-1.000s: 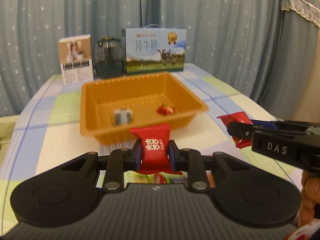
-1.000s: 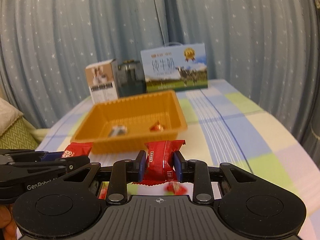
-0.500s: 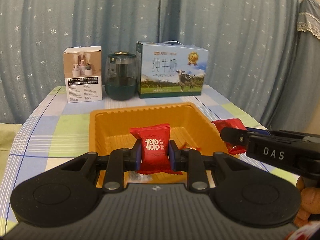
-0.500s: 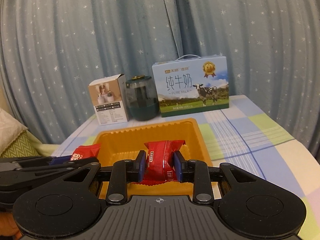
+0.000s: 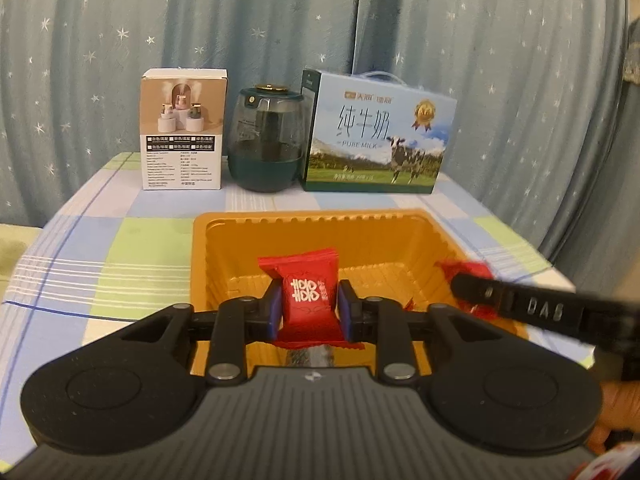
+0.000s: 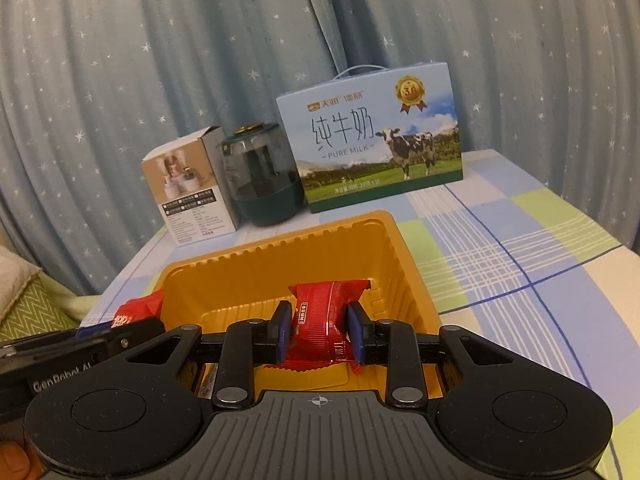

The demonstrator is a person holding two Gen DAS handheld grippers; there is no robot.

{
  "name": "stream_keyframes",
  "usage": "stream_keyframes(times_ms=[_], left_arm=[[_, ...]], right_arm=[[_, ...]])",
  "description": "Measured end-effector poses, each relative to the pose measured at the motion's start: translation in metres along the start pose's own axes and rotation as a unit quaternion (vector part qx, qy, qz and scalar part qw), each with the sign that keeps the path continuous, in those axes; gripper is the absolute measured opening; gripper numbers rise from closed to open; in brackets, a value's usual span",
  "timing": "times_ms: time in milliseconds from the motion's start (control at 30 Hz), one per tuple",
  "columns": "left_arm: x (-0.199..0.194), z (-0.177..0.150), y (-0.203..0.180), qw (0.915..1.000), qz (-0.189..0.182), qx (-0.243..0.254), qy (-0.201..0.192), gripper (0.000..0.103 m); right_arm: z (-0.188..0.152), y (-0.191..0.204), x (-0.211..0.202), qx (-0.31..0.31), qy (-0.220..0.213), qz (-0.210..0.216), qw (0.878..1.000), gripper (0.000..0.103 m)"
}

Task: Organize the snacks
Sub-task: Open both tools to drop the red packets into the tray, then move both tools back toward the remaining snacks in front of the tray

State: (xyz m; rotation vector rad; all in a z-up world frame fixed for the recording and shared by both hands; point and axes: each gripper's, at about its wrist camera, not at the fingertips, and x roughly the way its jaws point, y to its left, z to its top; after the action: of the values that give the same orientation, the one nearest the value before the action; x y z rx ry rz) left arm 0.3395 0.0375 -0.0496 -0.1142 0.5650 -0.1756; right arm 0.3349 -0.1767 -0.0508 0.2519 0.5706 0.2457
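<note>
both tongs (image 5: 307, 307) (image 6: 320, 332) clamp red candies over the orange tray (image 5: 224, 240); only the left view shows the double-happiness print

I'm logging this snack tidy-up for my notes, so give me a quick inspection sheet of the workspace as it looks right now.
Surface: table under a checked cloth.
Job's things: orange tray; a red snack packet in each gripper, both held over the tray; small wrapped pieces on the tray floor, mostly hidden.
Clutter: white box, dark green jar, milk carton in a row behind the tray.
Grippers: left gripper shut on red packet; right gripper shut on red wrapper.
Cables: nothing seen.
Surroundings: starred blue curtain.
</note>
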Motion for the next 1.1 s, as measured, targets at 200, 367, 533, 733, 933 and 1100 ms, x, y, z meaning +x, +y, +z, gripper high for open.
stream_keyframes(times_ms=[200, 367, 533, 733, 933, 1100], left_arm=[[0.0, 0.001, 0.011, 0.9997, 0.021, -0.013, 0.008, 0.048], [-0.003, 0.0, 0.017, 0.9994, 0.028, -0.014, 0.015, 0.048], [-0.005, -0.002, 0.02, 0.9992, 0.034, -0.013, 0.016, 0.048], [-0.006, -0.005, 0.025, 0.9989, 0.04, -0.016, 0.021, 0.049], [-0.009, -0.008, 0.031, 0.9986, 0.045, -0.017, 0.022, 0.049], [-0.014, -0.008, 0.03, 0.9988, 0.042, -0.017, 0.018, 0.049]], right_arm=[[-0.001, 0.002, -0.001, 0.0, 0.0, 0.005, 1.0, 0.03], [-0.001, 0.003, -0.002, 0.003, 0.0, 0.012, 1.0, 0.03], [0.0, 0.008, -0.002, 0.002, -0.005, 0.02, 1.0, 0.03], [0.001, 0.004, 0.003, 0.032, -0.008, 0.061, 0.998, 0.045], [0.005, -0.007, -0.008, 0.062, -0.036, 0.051, 0.996, 0.076], [0.005, -0.009, -0.013, 0.058, -0.041, 0.034, 0.997, 0.076]])
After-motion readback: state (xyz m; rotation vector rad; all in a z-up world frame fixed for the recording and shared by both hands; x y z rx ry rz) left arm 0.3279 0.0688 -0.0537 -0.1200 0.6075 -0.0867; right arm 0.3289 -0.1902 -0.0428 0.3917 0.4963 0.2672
